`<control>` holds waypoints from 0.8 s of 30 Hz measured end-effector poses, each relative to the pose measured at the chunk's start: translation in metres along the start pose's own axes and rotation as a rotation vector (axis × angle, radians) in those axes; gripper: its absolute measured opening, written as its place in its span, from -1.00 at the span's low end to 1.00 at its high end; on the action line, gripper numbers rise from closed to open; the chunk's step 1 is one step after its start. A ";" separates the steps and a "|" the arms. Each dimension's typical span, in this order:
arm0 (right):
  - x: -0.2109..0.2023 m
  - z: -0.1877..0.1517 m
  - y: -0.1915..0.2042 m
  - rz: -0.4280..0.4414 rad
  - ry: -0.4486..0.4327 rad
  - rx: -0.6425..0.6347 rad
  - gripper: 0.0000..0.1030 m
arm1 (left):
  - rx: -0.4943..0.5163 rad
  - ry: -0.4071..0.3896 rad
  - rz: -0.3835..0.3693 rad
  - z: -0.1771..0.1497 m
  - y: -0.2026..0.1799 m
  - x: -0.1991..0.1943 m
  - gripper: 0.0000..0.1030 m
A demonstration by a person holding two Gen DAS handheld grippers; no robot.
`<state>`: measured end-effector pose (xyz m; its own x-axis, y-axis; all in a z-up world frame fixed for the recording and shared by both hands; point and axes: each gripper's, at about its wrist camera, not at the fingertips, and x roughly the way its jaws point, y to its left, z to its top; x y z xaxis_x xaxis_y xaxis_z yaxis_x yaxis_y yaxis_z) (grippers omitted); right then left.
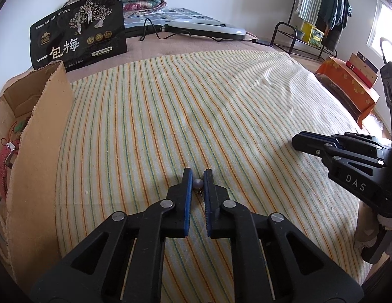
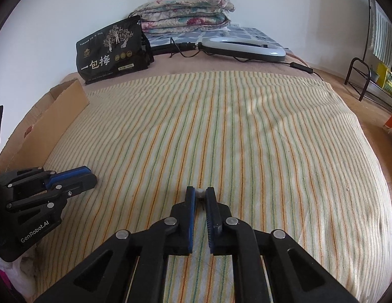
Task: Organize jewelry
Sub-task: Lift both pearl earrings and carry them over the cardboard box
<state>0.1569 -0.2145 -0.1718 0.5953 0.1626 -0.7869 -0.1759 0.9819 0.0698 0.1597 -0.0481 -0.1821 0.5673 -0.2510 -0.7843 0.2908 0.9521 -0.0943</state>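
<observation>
My left gripper [image 1: 198, 176] is shut on a grey pearl earring [image 1: 198, 184], held low over the striped cloth [image 1: 183, 106]; its thin hook hangs below the bead. My right gripper [image 2: 200, 194] is shut on a white pearl earring [image 2: 200, 192], also low over the cloth. Each gripper shows in the other's view: the right one at the right edge [image 1: 297, 142], the left one at the left edge [image 2: 91, 175]. A cardboard box [image 1: 42, 131] stands at the left with red and green jewelry [image 1: 9, 151] inside.
A black snack bag [image 1: 79, 32] stands at the back left of the bed. Folded quilts [image 2: 183, 10] and a grey appliance with a cord [image 2: 246, 48] lie at the back. An orange box [image 1: 347, 85] and a clothes rack [image 1: 322, 5] stand to the right.
</observation>
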 end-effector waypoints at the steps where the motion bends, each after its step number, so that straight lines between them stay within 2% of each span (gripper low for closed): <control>1: -0.002 0.000 0.000 0.003 -0.005 0.003 -0.89 | -0.001 0.000 0.000 0.000 0.000 -0.001 -0.87; 15: -0.049 0.002 0.004 -0.023 -0.071 0.060 -0.89 | -0.011 -0.058 -0.026 0.003 -0.001 -0.039 -0.87; 24: -0.091 0.001 0.029 -0.002 -0.103 0.109 -0.89 | 0.033 -0.094 0.008 0.006 0.005 -0.077 -0.87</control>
<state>0.0987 -0.2008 -0.0978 0.6736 0.1641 -0.7206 -0.0914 0.9860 0.1392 0.1216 -0.0250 -0.1186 0.6391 -0.2601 -0.7238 0.3106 0.9482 -0.0665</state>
